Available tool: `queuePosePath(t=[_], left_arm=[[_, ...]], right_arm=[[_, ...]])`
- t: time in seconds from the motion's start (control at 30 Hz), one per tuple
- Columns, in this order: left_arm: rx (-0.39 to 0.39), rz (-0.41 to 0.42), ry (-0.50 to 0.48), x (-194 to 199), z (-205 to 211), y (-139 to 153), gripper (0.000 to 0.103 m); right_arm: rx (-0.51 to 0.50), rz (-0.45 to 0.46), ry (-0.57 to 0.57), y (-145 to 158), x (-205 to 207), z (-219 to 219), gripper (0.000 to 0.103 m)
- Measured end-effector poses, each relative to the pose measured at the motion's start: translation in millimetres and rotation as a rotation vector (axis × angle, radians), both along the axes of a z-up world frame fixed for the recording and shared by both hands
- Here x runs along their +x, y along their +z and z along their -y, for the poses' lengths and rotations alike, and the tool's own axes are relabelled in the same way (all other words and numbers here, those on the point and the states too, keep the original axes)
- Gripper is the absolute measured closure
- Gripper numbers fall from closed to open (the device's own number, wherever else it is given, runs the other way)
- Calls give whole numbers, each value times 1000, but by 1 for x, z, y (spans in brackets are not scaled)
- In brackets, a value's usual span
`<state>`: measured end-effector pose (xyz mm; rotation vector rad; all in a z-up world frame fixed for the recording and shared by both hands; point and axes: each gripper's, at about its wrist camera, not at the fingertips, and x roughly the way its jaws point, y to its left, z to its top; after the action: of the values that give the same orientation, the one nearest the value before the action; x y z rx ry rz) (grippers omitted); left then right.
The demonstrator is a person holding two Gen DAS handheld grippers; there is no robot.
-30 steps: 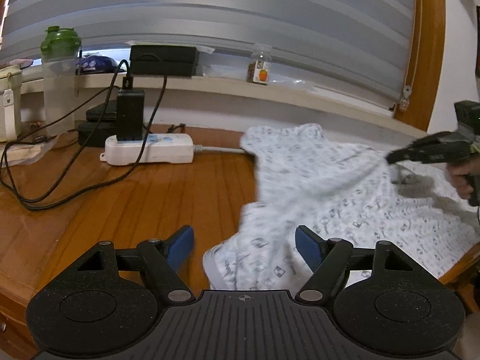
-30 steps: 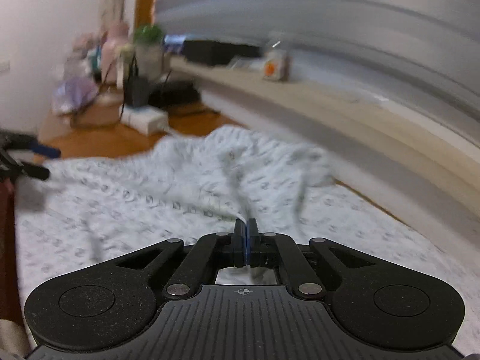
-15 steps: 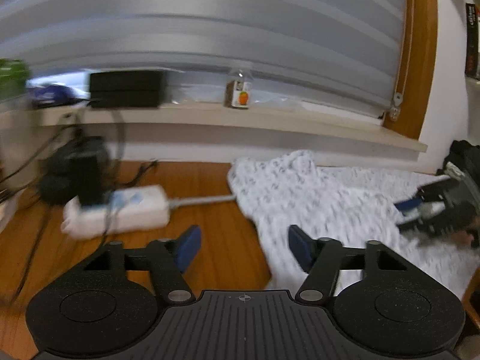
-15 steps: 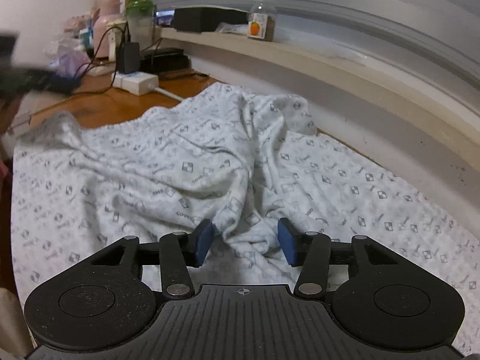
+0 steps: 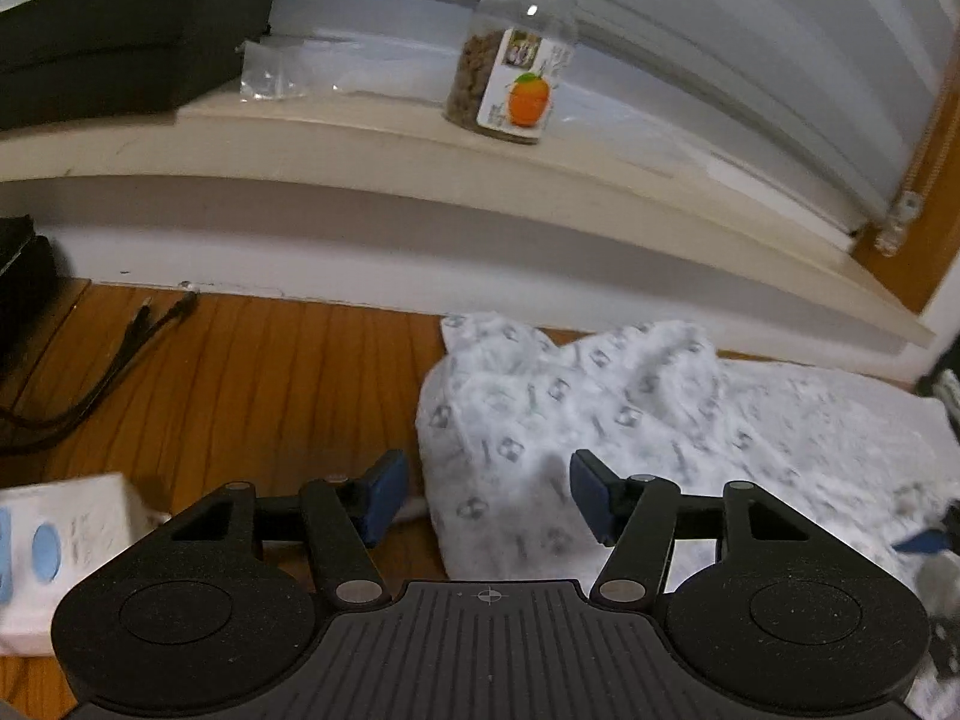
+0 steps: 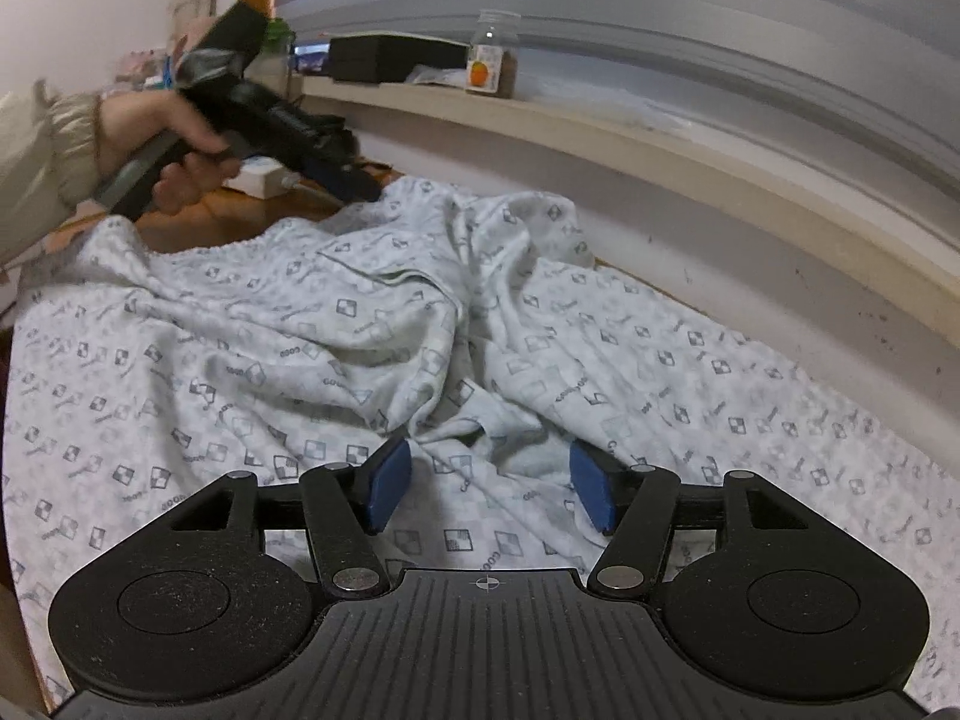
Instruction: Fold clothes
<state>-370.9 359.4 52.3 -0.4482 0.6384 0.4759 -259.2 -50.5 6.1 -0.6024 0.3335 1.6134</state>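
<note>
White garment with grey square print (image 6: 372,324): lay rumpled across the brown wooden bench (image 5: 240,372), below the window sill. Left gripper (image 5: 489,495): jaws wide apart, empty, at the garment's edge. Right gripper (image 6: 489,483): jaws wide apart, empty, over the creased cloth.

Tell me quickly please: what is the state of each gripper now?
Left gripper: open, holding nothing, at the edge of the white patterned garment.
Right gripper: open, holding nothing, over the garment's rumpled folds.
</note>
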Motion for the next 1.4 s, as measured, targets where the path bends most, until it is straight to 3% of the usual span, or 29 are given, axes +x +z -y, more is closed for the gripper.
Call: queuePosePath(t=[0.03, 0.07, 0.3, 0.43, 0.53, 0.63, 0.67, 0.83, 0.9, 1.13, 1.23, 1.3, 1.33, 1.37, 1.4], left_arm=[[8, -7, -3, 4, 1, -1, 74], [17, -14, -5, 7, 3, -3, 96], [166, -28, -220, 21, 78, 24, 98], [252, -36, -345, 28, 122, 40, 80], [283, -72, -403, 31, 142, 33, 77], [241, -18, -372, 12, 135, 35, 53], [237, 0, -372, 4, 132, 40, 51], [286, 39, -291, -24, 107, 62, 49], [284, 3, -217, -29, 87, 62, 48], [307, -101, -135, 20, 37, 26, 46], [311, -92, -135, 34, 29, 20, 46], [294, -61, -148, 38, 25, 19, 55], [284, -43, -158, 39, 24, 19, 83], [300, -21, -131, 35, 24, 23, 94], [320, 2, -98, 32, 23, 28, 94]], right_arm=[[2, -1, -1, 0, 0, 0, 43], [3, -5, -3, 0, 1, 1, 43], [19, -41, -12, 2, 7, 3, 43], [25, -59, -18, 3, 11, 4, 43], [31, -77, -35, 3, 15, 4, 43], [35, -91, -49, 4, 18, 5, 43], [33, -96, -50, 3, 19, 5, 43], [28, -88, -50, 3, 18, 3, 43], [26, -82, -49, 3, 17, 3, 43], [22, -97, -52, 3, 19, 4, 43], [22, -103, -54, 3, 20, 4, 43], [23, -103, -54, 3, 20, 4, 43], [25, -103, -54, 3, 20, 4, 43], [28, -104, -54, 3, 20, 5, 43], [31, -106, -53, 3, 20, 5, 43]])
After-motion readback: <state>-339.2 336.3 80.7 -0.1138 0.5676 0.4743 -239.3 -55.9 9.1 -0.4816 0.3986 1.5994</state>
